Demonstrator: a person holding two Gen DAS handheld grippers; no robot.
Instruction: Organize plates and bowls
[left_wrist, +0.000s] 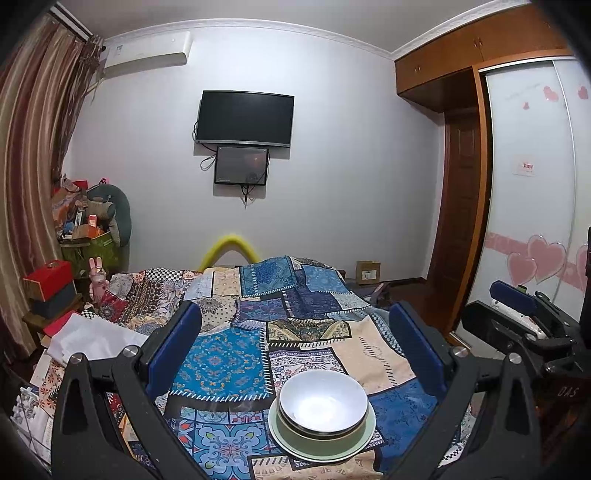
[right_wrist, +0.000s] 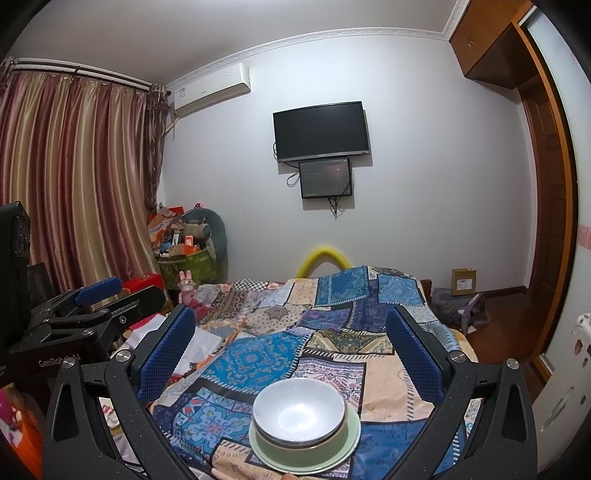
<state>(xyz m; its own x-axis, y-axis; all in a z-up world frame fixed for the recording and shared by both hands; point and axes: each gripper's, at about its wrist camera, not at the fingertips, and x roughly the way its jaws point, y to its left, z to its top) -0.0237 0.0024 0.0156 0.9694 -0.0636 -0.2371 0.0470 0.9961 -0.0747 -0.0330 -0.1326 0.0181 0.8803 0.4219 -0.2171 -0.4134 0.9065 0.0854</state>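
Bowls (left_wrist: 323, 404) nested on green plate (left_wrist: 291, 445), near bed (left_wrist: 373, 354) foot edge. Left tool (left_wrist: 295, 354) wide, empty, straddling stack from above. Right tool (right_wrist: 290, 356) wide, empty, likewise. Bare quilt beyond, free to far edge.

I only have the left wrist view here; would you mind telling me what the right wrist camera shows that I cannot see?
Observer: The left gripper shows at the left edge of the right wrist view, apart from the dishes and holding nothing.
Operator: Thank you. Is the right gripper near the stack?
Observer: The right gripper is open, with the white bowl low between its fingers, untouched.
Operator: Is there anything else close to the green plate?
Observer: A small pale tip pokes in at the bottom edge, just below the green plate; I cannot tell what it is.
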